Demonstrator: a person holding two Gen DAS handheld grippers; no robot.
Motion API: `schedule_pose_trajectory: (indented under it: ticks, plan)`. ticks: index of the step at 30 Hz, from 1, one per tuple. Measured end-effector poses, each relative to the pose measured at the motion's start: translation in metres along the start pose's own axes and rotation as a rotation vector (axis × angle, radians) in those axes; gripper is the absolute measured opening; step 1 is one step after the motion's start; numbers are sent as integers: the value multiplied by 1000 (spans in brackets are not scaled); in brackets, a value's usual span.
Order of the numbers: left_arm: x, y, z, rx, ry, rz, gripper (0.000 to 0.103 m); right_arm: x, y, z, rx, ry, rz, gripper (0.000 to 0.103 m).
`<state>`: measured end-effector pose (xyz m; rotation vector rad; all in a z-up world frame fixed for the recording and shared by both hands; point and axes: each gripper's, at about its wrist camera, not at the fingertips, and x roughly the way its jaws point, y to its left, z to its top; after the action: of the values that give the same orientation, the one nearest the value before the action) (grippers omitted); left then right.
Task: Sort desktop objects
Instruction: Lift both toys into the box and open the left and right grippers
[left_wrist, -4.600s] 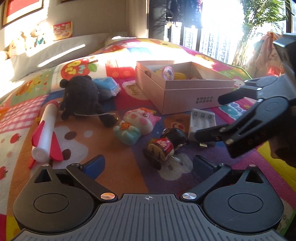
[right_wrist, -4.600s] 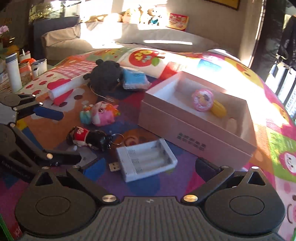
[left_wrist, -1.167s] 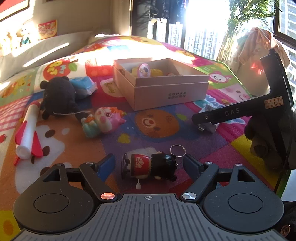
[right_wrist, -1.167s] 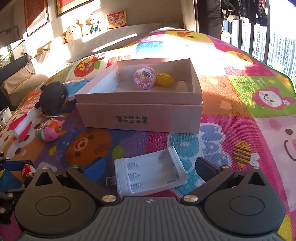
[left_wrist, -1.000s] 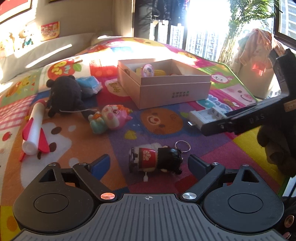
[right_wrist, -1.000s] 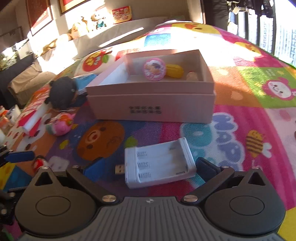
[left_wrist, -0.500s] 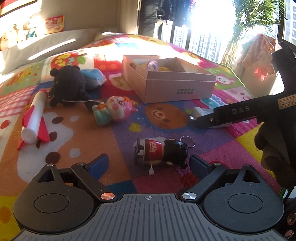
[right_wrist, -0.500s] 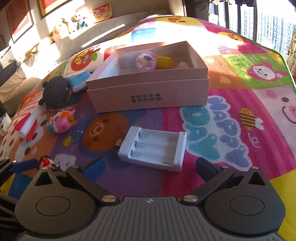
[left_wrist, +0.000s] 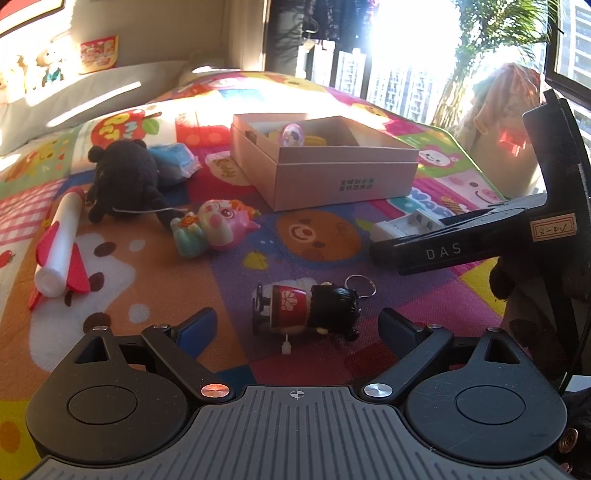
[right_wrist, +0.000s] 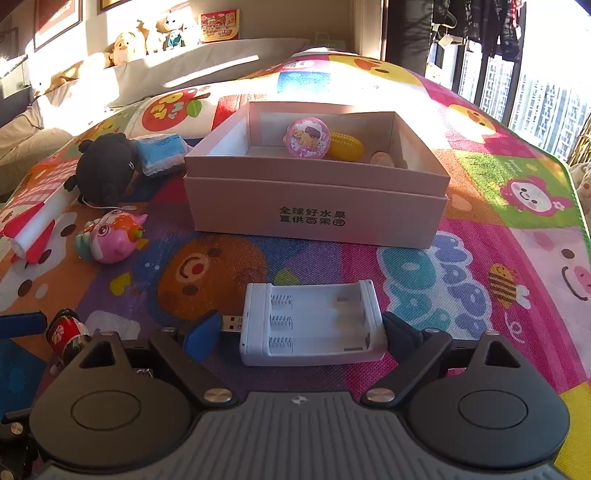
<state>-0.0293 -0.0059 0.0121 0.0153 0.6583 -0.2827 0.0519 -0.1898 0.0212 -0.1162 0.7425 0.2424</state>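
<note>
My left gripper (left_wrist: 297, 326) is open, its fingers on either side of a red-and-black doll keychain (left_wrist: 308, 308) lying on the mat. My right gripper (right_wrist: 301, 330) is open around a white battery charger (right_wrist: 312, 323) with a USB plug; the right finger looks to touch the charger's end. A pink cardboard box (right_wrist: 317, 201) stands beyond, holding a pink round toy (right_wrist: 308, 138), a yellow corn toy (right_wrist: 345, 147) and a small beige piece. The box (left_wrist: 325, 166) and the charger (left_wrist: 406, 227) also show in the left wrist view.
On the colourful play mat lie a pink pig toy (left_wrist: 218, 230), a black plush (left_wrist: 123, 181), a blue tissue pack (left_wrist: 175, 164) and a white-and-red rocket (left_wrist: 61, 247). A grey sofa with plush toys stands behind. Windows are at the right.
My right gripper has moved forward onto the battery charger, which now sits between its fingers. My left gripper has edged closer around the doll keychain.
</note>
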Motion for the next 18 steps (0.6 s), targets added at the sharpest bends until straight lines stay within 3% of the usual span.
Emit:
schedule_pose_trajectory:
  ticks: [6,14,18]
  plan:
    - [11,-17,8,90,19,26,97,-17,-15,-9,17,23,33,91]
    - [14,-21,6,89,36,42,70,-51,-30,-21,6,9,91,91]
    - [3,-26,7,123,17,38,70,-72,-30,-24,-34,-31,105,91]
